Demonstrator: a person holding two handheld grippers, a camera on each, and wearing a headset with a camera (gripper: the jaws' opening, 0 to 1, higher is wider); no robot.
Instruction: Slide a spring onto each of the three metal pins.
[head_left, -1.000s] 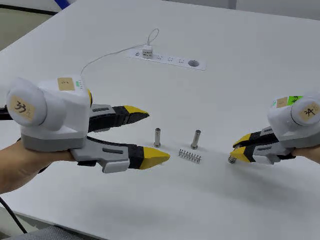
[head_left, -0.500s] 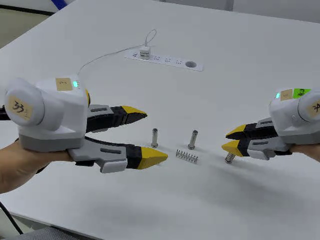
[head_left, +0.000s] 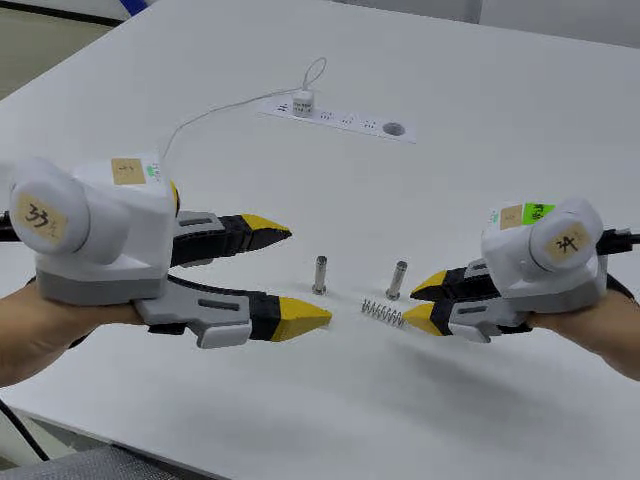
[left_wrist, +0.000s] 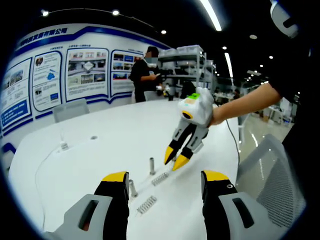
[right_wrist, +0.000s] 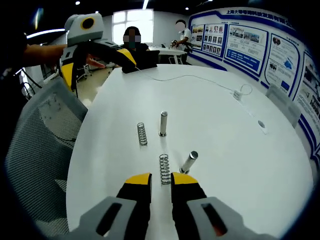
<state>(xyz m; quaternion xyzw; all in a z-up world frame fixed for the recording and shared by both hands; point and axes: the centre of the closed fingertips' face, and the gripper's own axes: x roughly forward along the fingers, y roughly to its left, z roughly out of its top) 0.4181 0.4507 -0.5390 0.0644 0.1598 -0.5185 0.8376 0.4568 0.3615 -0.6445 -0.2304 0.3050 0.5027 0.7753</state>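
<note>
Works at a broad white table (head_left: 500, 130) bearing a white power strip (head_left: 345, 118) with a small white plug (head_left: 303, 103) in it. Holds the left gripper (head_left: 310, 274) wide open and empty, the right gripper (head_left: 411, 304) narrowly parted beside two upright silver metal pins (head_left: 397, 280), tips at one end of a small steel coil spring (head_left: 381, 312) lying flat.

White table (head_left: 480, 90): pins (head_left: 320, 274), springs (head_left: 382, 312), power strip (head_left: 345, 118)

1. The surface (head_left: 480, 90) is white, smooth and matt.
2. The left pin (head_left: 320, 274) and right pin (head_left: 398, 279) are shiny metal.
3. The spring (head_left: 382, 313) is thin metal wire.
4. The left hand-held gripper (head_left: 304, 276) and right hand-held gripper (head_left: 410, 304) are smooth plastic.
</note>
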